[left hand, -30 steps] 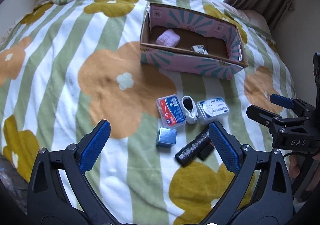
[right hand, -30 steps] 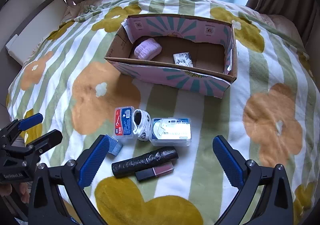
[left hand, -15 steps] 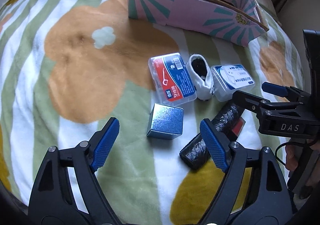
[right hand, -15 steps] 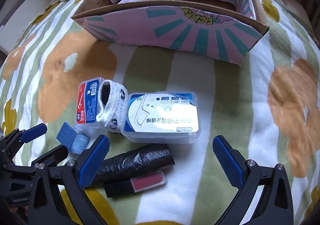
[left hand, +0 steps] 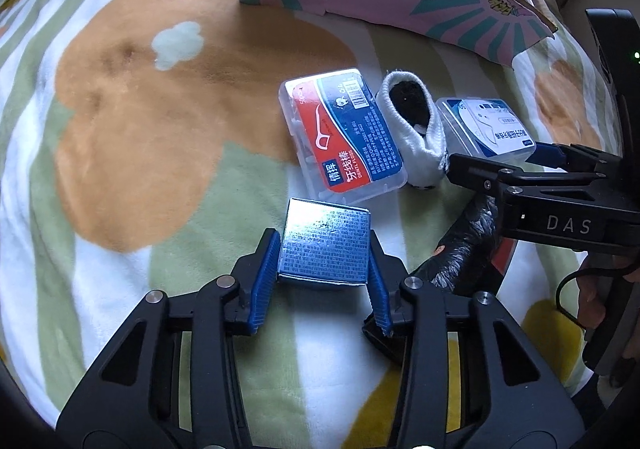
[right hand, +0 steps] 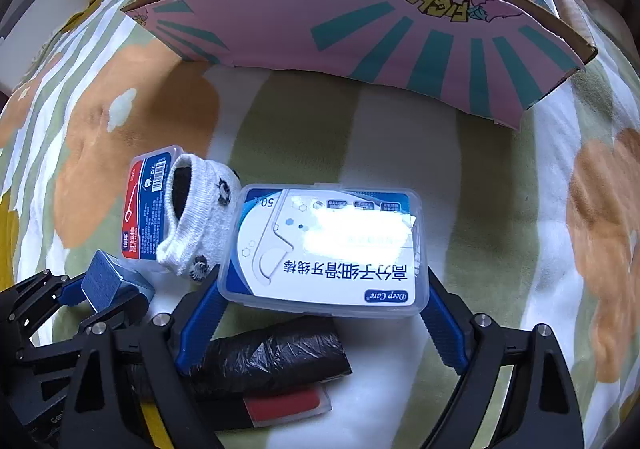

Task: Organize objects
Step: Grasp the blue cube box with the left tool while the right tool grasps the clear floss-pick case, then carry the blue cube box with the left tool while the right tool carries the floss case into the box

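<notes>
Left jaws pinch the blue box (left hand: 325,244); right jaws clasp the white floss case (right hand: 326,249), sock (right hand: 198,213) alongside.

The red-and-blue floss box (left hand: 344,133) carries white Chinese characters 牙线棒 with "DENTAL FLOSS" beneath, a barcode near its far end and small print too fine to read. The white-and-blue floss box (right hand: 326,249) reads "Deep Care" in one corner, a line of large Chinese characters seen upside down, and "50" near its far left corner. The right gripper (left hand: 500,163) bears "DAS" in grey letters on its black body. The small blue box (left hand: 325,245) is covered in tiny, illegible print.
</notes>
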